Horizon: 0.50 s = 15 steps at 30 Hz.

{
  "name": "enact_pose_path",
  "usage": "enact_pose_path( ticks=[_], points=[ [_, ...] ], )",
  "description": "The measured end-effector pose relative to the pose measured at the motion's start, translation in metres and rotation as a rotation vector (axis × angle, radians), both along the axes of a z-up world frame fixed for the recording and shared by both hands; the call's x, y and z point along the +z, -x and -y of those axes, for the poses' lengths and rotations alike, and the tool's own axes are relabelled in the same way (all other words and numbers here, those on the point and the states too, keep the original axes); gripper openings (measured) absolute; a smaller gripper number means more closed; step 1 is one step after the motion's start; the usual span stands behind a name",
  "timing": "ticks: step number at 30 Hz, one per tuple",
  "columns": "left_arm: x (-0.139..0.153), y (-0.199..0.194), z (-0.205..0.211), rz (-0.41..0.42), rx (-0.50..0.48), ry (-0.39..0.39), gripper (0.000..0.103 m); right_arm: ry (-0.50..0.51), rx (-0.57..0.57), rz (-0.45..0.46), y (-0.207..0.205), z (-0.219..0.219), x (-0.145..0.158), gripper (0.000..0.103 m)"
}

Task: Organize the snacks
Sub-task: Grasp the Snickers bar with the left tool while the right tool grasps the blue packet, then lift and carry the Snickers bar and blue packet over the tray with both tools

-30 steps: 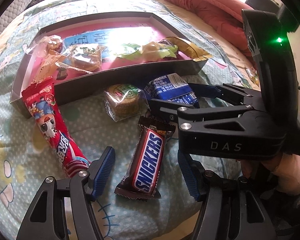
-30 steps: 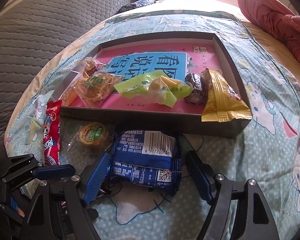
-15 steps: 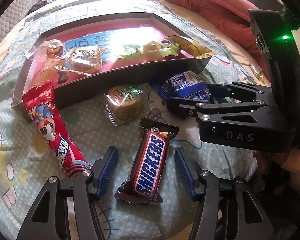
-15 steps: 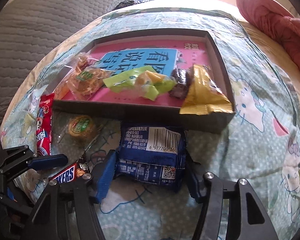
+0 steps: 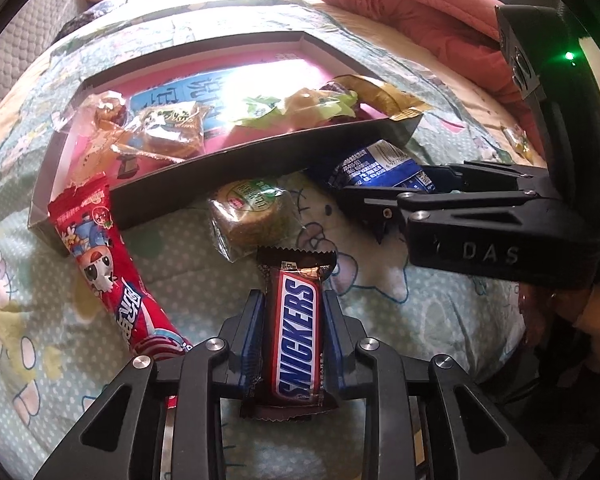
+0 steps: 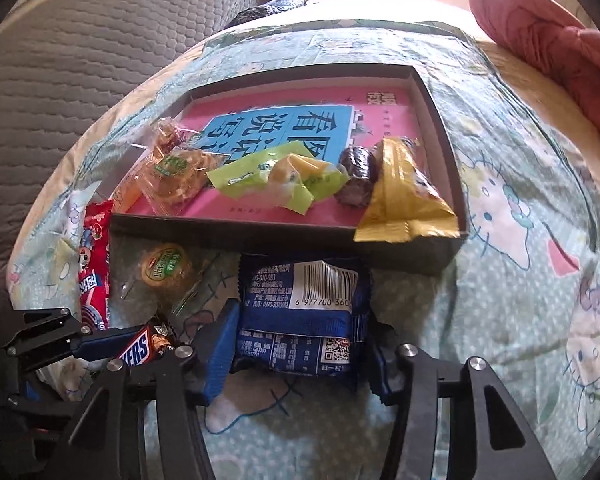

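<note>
We see our left hand-held gripper (image 5: 292, 328) closing its jaws on the Snickers bar (image 5: 296, 340), which lies lengthwise between the two blue pads (image 5: 254, 332); both pads press against the bar's long sides. The bar rests on the bed (image 5: 60, 360), on the patterned sheet, near the bed's front edge and in front of the dark tray (image 5: 204, 176).

Our right hand-held gripper (image 6: 296, 356) closes its jaws around the blue snack packet (image 6: 300, 312). The packet fills the gap between the blue pads (image 6: 218, 356), and the left pad lies against its side; the right pad is mostly hidden behind the packet, so we cannot tell whether it presses. The packet lies on the bed just in front of the tray's near wall (image 6: 260, 236).

Both grippers point steeply down at the bed, side by side, the right one just beside the left.

A round cake in clear wrap (image 5: 252, 212) lies between the Snickers bar and the tray. A long red snack packet (image 5: 108, 268) lies to the left, its top touching the tray's corner. Inside the tray rest a yellow packet (image 6: 404, 200), a green-wrapped snack (image 6: 276, 180), a dark roll (image 6: 356, 180) and clear-wrapped pastries (image 6: 176, 176). A red blanket (image 5: 412, 24) is bunched at the bed's far right.
</note>
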<state>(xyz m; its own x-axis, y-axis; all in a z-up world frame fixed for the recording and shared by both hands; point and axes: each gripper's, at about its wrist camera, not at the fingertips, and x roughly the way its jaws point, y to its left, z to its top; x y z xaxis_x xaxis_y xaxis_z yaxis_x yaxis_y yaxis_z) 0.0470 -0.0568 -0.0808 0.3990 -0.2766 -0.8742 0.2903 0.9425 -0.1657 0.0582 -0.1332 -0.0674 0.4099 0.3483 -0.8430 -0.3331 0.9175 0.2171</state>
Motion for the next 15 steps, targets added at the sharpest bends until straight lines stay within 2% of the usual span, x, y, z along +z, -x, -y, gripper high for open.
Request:
enact_pose_path(
  ticks=[6,15],
  points=[
    [0.017,0.003,-0.005,0.035,0.011,0.04,0.029,-0.165,-0.042,-0.023,0.004,0.019,0.011,0.055],
    [0.042,0.005,-0.018,0.102,0.045,0.08,0.029,-0.255,-0.05,0.059,0.009,0.028,0.035,0.055]
  ],
)
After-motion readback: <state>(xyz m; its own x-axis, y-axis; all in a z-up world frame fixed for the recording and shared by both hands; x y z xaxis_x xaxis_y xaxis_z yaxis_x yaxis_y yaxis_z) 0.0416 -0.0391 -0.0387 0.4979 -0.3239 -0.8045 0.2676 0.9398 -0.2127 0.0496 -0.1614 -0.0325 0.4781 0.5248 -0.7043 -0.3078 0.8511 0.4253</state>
